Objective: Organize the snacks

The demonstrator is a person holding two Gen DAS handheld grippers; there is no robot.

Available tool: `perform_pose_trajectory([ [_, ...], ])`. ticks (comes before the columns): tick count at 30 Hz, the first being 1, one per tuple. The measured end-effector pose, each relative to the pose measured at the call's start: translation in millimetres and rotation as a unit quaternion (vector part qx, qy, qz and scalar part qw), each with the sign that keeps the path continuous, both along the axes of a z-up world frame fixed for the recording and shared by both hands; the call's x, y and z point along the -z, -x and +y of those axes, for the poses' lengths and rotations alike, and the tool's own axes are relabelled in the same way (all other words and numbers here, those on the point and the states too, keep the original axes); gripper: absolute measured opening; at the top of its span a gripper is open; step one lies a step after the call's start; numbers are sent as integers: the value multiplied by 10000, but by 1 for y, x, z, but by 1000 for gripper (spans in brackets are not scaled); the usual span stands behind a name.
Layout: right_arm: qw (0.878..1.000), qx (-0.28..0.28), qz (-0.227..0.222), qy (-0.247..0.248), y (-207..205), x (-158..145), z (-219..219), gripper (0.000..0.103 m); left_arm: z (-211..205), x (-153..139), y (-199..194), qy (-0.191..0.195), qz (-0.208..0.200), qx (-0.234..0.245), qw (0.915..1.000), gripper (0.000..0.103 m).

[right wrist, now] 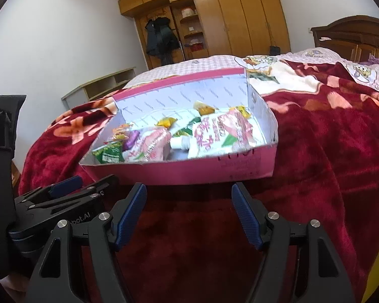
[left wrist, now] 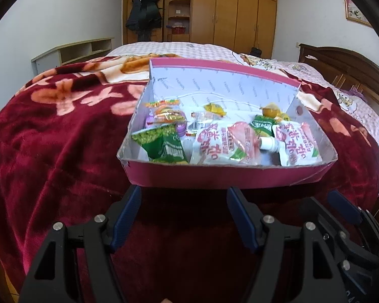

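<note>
Lying just beyond both jaws, pink snack box [left wrist: 179,176] on red blanket [left wrist: 50,139], jaws wide, empty

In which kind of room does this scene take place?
A bedroom in a home, most likely: a bed covered by a red flowered blanket, a wooden wardrobe along the far wall, and a dark headboard. The pink snack box sits on the bed.

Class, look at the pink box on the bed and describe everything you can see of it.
The pink box is a shallow open tray, apparently cardboard, pink outside and white with faint print inside. Its far wall stands taller than the others. It rests on the red floral blanket, filled with loose snack packets. Neither hand-held gripper touches it.
</note>
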State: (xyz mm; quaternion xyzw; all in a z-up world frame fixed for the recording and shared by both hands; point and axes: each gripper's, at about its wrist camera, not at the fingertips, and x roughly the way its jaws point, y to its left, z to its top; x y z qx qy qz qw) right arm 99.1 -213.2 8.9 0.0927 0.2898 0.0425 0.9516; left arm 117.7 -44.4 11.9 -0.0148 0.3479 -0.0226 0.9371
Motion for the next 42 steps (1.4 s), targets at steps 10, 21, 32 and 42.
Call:
perform_pose_trajectory([
  [10, 9996, 38, 294, 24, -5, 18, -2, 72, -5, 19, -6, -205, 131, -55, 9997, 74],
  [21, 9992, 21, 402, 10, -8, 25, -2, 72, -3, 29, -11, -214, 287, -102, 9993, 74],
  [32, 9990, 43, 436, -16, -8, 27, -2, 72, -2, 33, -13, -238, 364, -105, 9990, 74],
  [42, 9989, 63, 460, -40, -8, 30, -4, 72, -2, 36, -14, -255, 363, -109, 9990, 74],
])
